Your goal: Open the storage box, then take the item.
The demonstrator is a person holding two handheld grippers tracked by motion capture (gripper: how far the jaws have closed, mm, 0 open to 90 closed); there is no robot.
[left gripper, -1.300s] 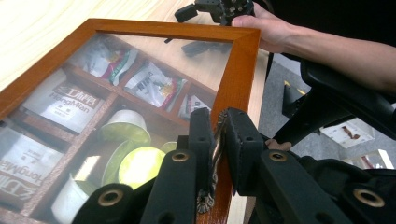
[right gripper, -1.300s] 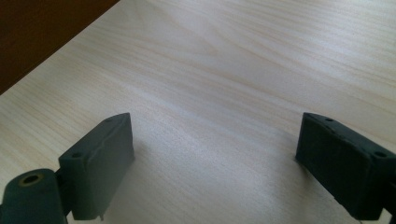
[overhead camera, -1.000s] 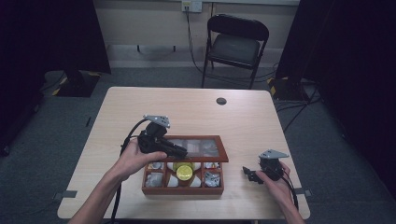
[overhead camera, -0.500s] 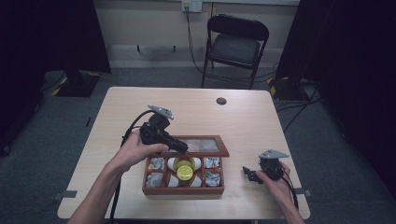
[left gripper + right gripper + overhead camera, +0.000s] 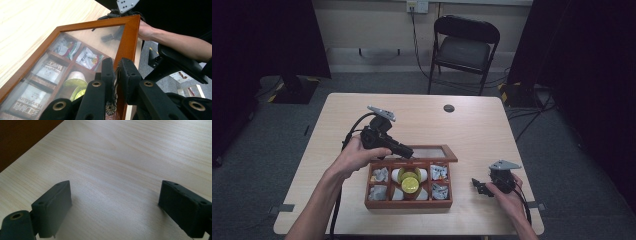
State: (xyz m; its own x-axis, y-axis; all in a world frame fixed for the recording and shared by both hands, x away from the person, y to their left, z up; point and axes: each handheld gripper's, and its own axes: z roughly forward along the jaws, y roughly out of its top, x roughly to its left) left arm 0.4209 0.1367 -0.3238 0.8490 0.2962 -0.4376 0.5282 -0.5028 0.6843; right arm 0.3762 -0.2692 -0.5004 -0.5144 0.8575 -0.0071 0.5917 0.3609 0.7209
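wooden lid (image 5: 126,47) pinched — latch half-hidden

Light wood table (image 5: 472,130) on grey carpet floor (image 5: 287,135), black folding chair (image 5: 464,47) behind it, pale wall (image 5: 372,20) with outlet (image 5: 417,6), dark curtains (image 5: 262,35) at both sides

Left hand-held gripper (image 5: 115,72) pinched closed, raised; right hand-held gripper (image 5: 115,207) spread wide.

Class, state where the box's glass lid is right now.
In the high view the lid stands raised along the far edge of the wooden box at table centre, its frame pinched by the left gripper.
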